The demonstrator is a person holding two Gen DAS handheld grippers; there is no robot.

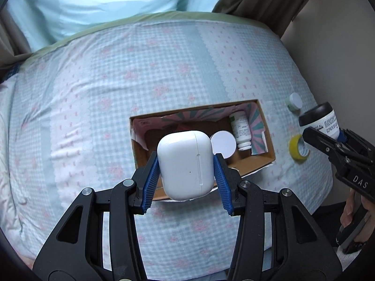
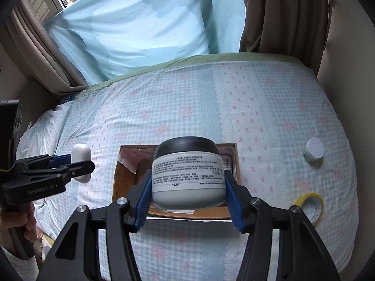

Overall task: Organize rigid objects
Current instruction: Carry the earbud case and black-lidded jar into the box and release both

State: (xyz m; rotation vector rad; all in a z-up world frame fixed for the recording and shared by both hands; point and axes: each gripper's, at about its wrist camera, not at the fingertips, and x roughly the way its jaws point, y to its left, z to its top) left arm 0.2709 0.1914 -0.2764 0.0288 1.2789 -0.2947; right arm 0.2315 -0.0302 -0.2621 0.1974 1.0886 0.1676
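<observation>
My left gripper (image 1: 186,161) is shut on a white earbuds case (image 1: 185,164), held in the air above the open cardboard box (image 1: 260,161) on the bed. The right wrist view shows that same earbuds case (image 2: 80,157) in the left gripper (image 2: 82,164) to the left of the box (image 2: 119,178). My right gripper (image 2: 187,182) is shut on a white cream jar with a black lid (image 2: 187,171), hanging over the box. In the left wrist view this jar (image 1: 320,119) and right gripper (image 1: 328,135) sit at the right edge. Inside the box lie a white pill bottle (image 1: 240,128) and a round white lid (image 1: 222,144).
A small white-capped jar (image 1: 294,101) (image 2: 314,149) and a yellow tape roll (image 1: 298,148) (image 2: 310,206) lie on the checked floral bedspread (image 1: 117,82) right of the box. Light blue and brown curtains hang behind the bed. A hand (image 2: 21,222) grips the left handle.
</observation>
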